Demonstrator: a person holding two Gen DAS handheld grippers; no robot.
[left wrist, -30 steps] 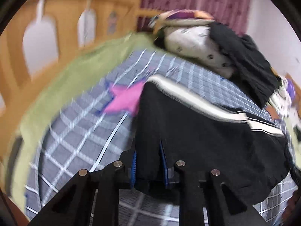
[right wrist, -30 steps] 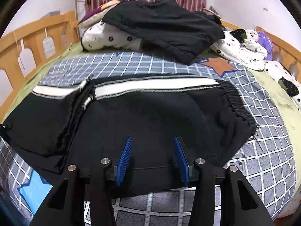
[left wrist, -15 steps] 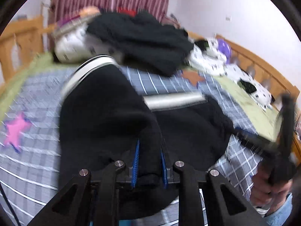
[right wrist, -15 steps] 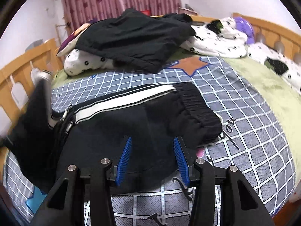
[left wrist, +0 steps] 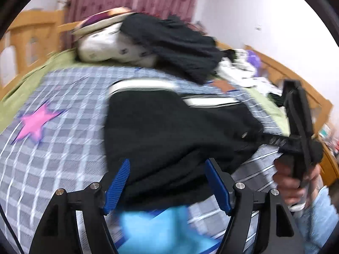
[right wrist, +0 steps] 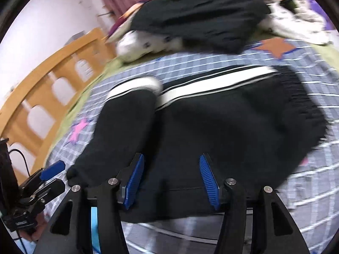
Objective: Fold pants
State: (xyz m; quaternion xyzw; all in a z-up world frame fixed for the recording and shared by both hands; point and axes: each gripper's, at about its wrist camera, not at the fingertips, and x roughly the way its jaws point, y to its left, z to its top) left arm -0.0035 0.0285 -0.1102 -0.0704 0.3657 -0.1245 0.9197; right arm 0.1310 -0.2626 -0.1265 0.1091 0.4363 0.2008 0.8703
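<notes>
The black pants (left wrist: 169,122) with a white side stripe (left wrist: 144,84) lie folded over on the checked bed sheet (left wrist: 63,148). My left gripper (left wrist: 168,180) hovers at their near edge. Its jaws are opening, and the cloth lies between the blue pads without being pressed. In the right wrist view the pants (right wrist: 233,127) fill the middle. My right gripper (right wrist: 172,180) stands over their near hem, its jaws also opening, gripping nothing. The left gripper (right wrist: 54,177) shows at the lower left there. A hand (left wrist: 292,182) holds the right gripper's handle.
A pile of black clothes (left wrist: 173,42) on a spotted white pillow (left wrist: 106,46) lies at the head of the bed. More spotted bedding (right wrist: 296,21) sits at the far right. Wooden rails (right wrist: 42,97) run along the bed's sides. A pink star (left wrist: 34,124) marks the sheet.
The left gripper swung the pant leg it held across onto the rest of the pants, then opened and let go. The right gripper widened a little and its view turned left.
</notes>
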